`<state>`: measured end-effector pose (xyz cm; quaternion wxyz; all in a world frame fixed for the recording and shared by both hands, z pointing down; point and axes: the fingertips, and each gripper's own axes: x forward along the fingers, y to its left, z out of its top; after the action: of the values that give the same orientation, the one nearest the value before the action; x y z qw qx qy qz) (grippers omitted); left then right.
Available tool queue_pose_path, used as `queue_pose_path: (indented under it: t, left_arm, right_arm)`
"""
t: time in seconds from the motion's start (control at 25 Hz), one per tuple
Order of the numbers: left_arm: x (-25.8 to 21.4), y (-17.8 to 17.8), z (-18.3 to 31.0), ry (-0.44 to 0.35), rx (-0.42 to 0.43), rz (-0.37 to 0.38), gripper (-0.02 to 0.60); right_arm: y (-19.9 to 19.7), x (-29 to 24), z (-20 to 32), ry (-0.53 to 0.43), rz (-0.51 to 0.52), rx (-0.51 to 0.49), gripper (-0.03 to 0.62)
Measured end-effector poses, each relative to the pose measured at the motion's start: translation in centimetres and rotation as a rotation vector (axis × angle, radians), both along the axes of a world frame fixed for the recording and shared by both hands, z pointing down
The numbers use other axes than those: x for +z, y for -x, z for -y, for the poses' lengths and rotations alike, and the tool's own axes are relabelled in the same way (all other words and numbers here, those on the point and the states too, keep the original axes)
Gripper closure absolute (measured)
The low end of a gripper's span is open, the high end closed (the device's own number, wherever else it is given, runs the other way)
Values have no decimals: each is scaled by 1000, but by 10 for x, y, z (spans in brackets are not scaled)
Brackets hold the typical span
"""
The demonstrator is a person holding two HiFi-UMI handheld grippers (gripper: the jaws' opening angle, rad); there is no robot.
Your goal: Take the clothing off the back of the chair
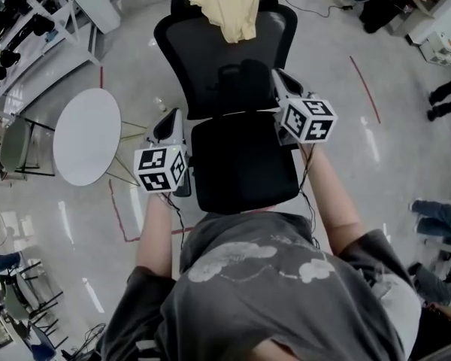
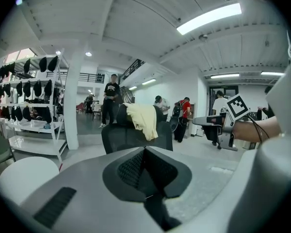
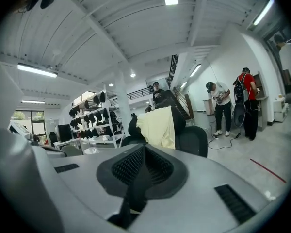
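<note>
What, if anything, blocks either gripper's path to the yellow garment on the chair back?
Nothing visible does. The yellow garment hangs over the top of the chair, in sight of the left gripper and right gripper; the seat lies lower, between them.

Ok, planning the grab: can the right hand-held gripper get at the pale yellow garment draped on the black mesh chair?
Likely yes: the right hand-held gripper faces the pale yellow garment atop the black mesh chair with open air between; its shut jaws must open first.
</note>
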<state>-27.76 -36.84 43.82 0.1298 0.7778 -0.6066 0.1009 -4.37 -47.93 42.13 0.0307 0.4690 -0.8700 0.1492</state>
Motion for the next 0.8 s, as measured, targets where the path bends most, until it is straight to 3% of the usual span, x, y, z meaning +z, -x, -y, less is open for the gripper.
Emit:
queue_pose_path:
  t: [0.24, 0.44, 0.64, 0.8]
  left_arm:
    - [1, 28, 63, -11, 53, 0, 581]
    - [6, 46, 107, -15, 85, 1, 581]
    - [12, 59, 143, -15, 106, 1, 581]
    - [13, 69, 169, -22, 115, -6, 581]
  right_arm:
    - [41, 5, 65, 30, -17, 30, 450]
    - [66, 21, 115, 88, -17, 64, 257]
    - [83, 24, 162, 77, -64, 115, 206]
    - [98, 40, 191, 148, -104, 124, 203]
